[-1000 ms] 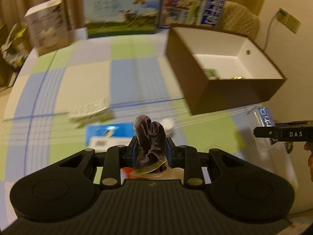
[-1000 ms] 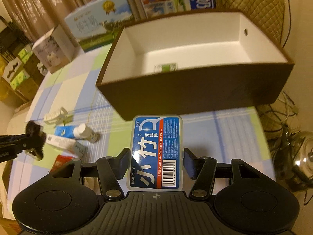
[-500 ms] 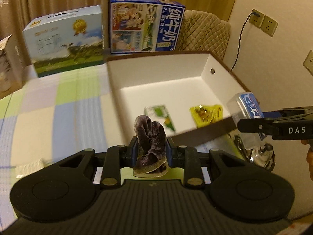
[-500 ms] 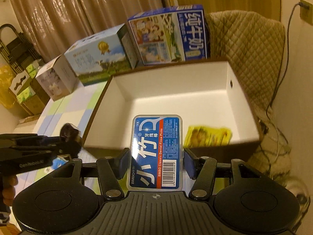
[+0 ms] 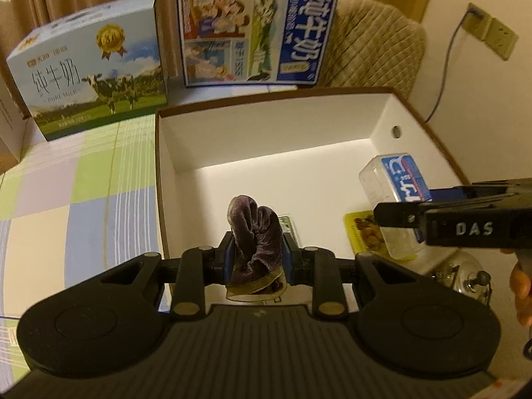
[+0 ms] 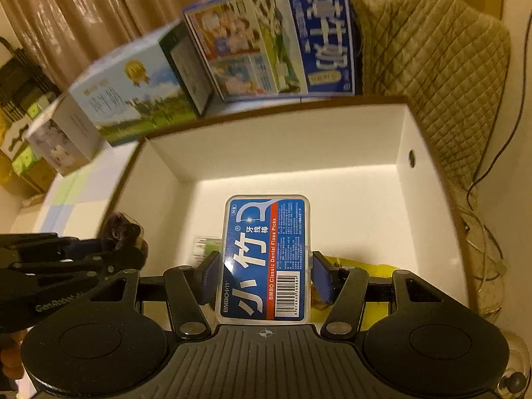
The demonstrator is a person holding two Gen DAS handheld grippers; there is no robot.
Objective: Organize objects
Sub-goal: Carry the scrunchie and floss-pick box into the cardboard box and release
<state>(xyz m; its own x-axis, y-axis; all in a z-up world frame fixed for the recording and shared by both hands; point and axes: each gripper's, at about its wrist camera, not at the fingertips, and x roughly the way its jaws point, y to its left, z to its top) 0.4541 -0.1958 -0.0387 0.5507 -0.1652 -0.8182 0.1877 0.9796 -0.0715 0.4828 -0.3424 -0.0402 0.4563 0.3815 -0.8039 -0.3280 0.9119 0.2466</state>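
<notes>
Both hands had moved from over the checked table point(image 5: 83, 179) to above the open box point(image 5: 266, 153); a second before, the box was off to the side and small things lay on the cloth below.

The left gripper point(image 5: 256, 252) was clamped tight on a soft purple cloth thing point(image 5: 254, 242); it looked like crumpled velvet, maybe a scrunchie, with a pale band at its bottom; it hung over the box's near left side. The right gripper point(image 6: 264, 276) was clamped on a clear floss pick box point(image 6: 266, 259) with a blue label and a barcode; it hung over the middle of the box, toward the near wall.

Some of the job looked done; a yellow packet point(image 5: 360, 229) and a green and white packet point(image 5: 287, 224) already lay flat on the white floor of the box, near its front wall. The two held things were not yet let go; I think dropping them in was the next step. From these views I could not tell how many things were left on the table.

Two milk cartons point(image 5: 252, 30) stood past the box's far edge.
</notes>
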